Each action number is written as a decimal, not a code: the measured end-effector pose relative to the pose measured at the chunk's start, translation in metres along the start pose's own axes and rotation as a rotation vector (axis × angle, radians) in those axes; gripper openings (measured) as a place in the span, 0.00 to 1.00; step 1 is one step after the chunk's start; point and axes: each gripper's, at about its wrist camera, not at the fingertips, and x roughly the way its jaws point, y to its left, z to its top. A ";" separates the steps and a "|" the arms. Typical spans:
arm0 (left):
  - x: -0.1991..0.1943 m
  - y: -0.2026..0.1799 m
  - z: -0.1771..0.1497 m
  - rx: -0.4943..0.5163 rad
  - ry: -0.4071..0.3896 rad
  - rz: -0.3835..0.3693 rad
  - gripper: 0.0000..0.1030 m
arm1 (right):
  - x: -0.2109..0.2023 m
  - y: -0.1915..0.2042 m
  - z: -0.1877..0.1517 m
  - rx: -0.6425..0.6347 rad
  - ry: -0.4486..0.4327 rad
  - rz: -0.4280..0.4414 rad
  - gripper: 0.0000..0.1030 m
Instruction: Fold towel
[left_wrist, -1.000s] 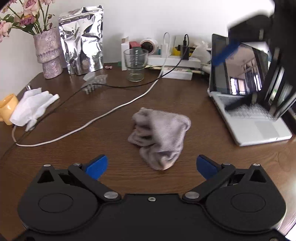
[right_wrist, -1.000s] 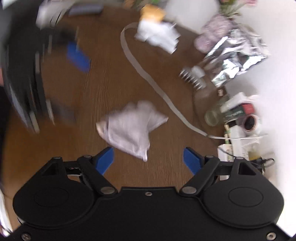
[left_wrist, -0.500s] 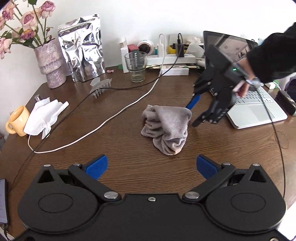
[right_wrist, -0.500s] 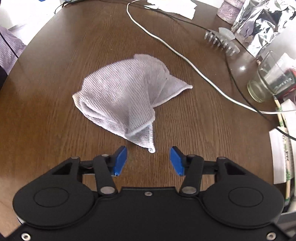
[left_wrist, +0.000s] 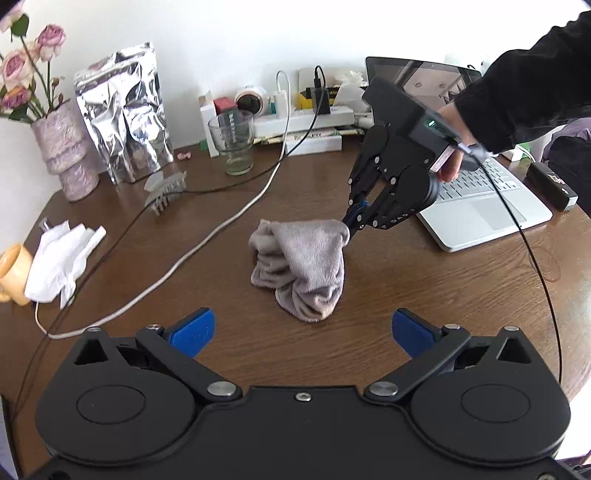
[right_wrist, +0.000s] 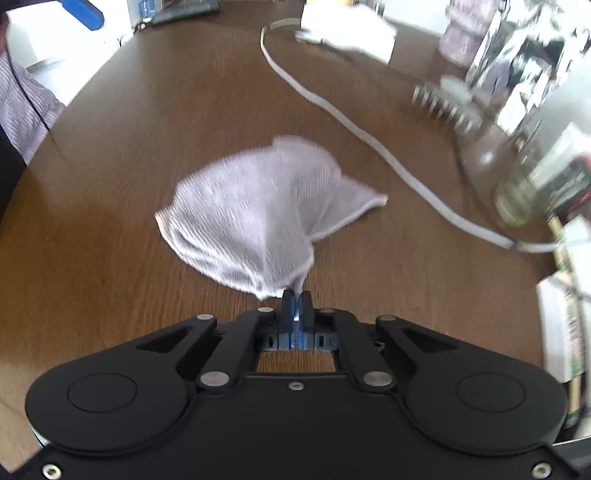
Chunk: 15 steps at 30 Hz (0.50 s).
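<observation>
A crumpled grey towel (left_wrist: 303, 264) lies in a heap in the middle of the brown wooden table (left_wrist: 424, 280). My right gripper (right_wrist: 295, 306) is shut on the towel (right_wrist: 251, 218) at one corner and lifts that corner a little. In the left wrist view the right gripper (left_wrist: 356, 218) pinches the towel's upper right corner. My left gripper (left_wrist: 301, 334) is open and empty, a short way in front of the towel and apart from it.
An open laptop (left_wrist: 476, 192) sits at the right. A white cable (left_wrist: 207, 243) and a black cable run across the table left of the towel. A glass (left_wrist: 232, 144), foil bag (left_wrist: 125, 110), vase (left_wrist: 66, 155), hair clip (left_wrist: 164, 186), white cloth (left_wrist: 62, 264) and yellow cup (left_wrist: 13, 273) stand at the back and left.
My right gripper moved in to the towel's corner, shut on it and began to lift it. My left gripper stayed open and kept back from the towel.
</observation>
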 end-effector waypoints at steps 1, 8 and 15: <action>0.001 0.000 0.001 -0.002 -0.005 -0.001 1.00 | -0.011 0.003 0.005 -0.024 -0.012 -0.014 0.02; 0.004 0.002 0.014 0.030 -0.084 -0.036 1.00 | -0.105 0.024 0.050 -0.182 -0.051 -0.100 0.02; 0.000 0.002 0.030 0.116 -0.211 -0.101 1.00 | -0.164 0.057 0.089 -0.325 0.004 -0.141 0.02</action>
